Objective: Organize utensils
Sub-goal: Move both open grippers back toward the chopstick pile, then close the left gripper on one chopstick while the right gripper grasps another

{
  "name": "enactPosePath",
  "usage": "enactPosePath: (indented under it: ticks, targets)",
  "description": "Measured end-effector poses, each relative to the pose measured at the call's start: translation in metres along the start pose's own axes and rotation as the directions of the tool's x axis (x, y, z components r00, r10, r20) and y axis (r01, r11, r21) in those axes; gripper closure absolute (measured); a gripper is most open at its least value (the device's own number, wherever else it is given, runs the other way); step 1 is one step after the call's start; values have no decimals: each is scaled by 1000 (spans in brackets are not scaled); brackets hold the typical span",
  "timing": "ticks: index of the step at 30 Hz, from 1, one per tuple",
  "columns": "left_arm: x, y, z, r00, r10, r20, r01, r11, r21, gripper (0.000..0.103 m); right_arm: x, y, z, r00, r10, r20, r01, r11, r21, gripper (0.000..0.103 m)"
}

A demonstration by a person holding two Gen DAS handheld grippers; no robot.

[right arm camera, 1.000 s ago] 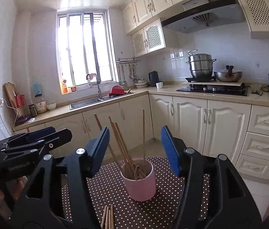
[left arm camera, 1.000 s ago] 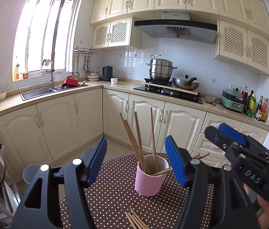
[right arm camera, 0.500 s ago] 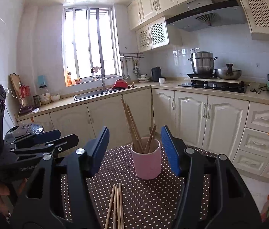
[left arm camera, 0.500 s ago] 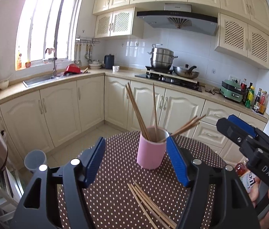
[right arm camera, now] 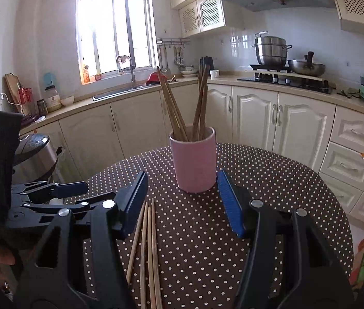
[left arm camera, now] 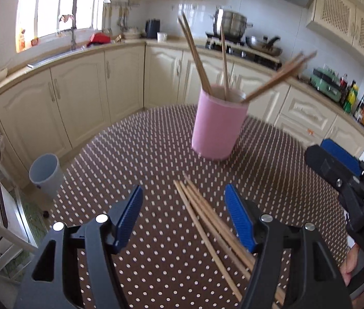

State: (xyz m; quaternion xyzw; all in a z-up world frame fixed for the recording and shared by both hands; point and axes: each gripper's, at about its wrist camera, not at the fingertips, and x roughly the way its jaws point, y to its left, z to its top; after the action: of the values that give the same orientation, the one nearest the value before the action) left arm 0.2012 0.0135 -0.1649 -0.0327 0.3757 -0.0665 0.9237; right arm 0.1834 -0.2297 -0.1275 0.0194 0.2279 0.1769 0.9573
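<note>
Chopsticks, loose bundle of thin light-wood sticks, flat on brown white-dotted tablecloth of round table, between and partly under the two tools. Left gripper black w/ blue pads, jaws spread wide, nothing pinched; near ends of the sticks sit in the gap, closer to the rt pad, some passing under the rt finger. Right gripper same build, jaws also spread, empty; loose sticks lie low-left in that view, just beside its left pad. Further out: pink cylindrical cup upright near table middle, already holding several wooden chopsticks leaning both ways; cup blurred in left view. Beyond: grey plastic bin on floor by cream cabinets, steel cooker at far left.

Judgement: pick-up stage, roughly half the sticks still out of the cup.

Risks:
- sticks touch each other, so closing likely grabs several or fans the rest apart
- round thin sticks can roll or pivot out of a one-end pinch
- leaning sticks in cup block entry; bumping them may tip the cup
- both tools close together, collision poss.
</note>
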Motion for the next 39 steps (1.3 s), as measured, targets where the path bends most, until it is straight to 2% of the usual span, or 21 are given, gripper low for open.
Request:
enactPosePath:
  ticks: [5,9,16,20,22,23,25,28,30,34,39]
  targets:
    - [35,-3,-18,994,43,-101,-40,999,32,38,20,-10,-20,997,-8,-75,11,999,37,47]
    - [54,-4,-24,986,73,-148,-66,996,52,38,31,-16,-31,992,-8,-126,15,998,61,47]
    - [73,-5,-23,978,136,-160,-125,989,77,38,47,-18,-35,982,1,-188,12,997,72,47]
    - [78,-3,-17,978,134,-159,-123,989,76,38,56,-18,-36,971,12,-238,4,998,67,47]
    - [78,0,-14,980,129,-154,-117,990,83,54,61,-16,-36,963,19,-267,-3,998,57,47]
    - [78,2,-12,980,127,-153,-115,990,84,58,64,-15,-36,960,22,-279,-8,999,53,47]
    - [78,8,-10,981,117,-153,-106,991,78,73,70,-12,-36,953,36,-300,-23,999,47,47]
    - [75,14,-10,982,110,-156,-99,992,74,85,78,-4,-37,942,53,-330,-45,998,31,47]
    - [74,18,-9,982,96,-162,-86,994,68,88,84,5,-38,934,56,-353,-57,998,8,50]
    - [72,19,-11,983,85,-163,-71,994,89,91,98,21,-39,915,51,-401,-74,996,-43,67]
    - [69,19,-15,984,67,-164,-51,994,97,92,107,31,-41,905,32,-425,-74,994,-84,68]
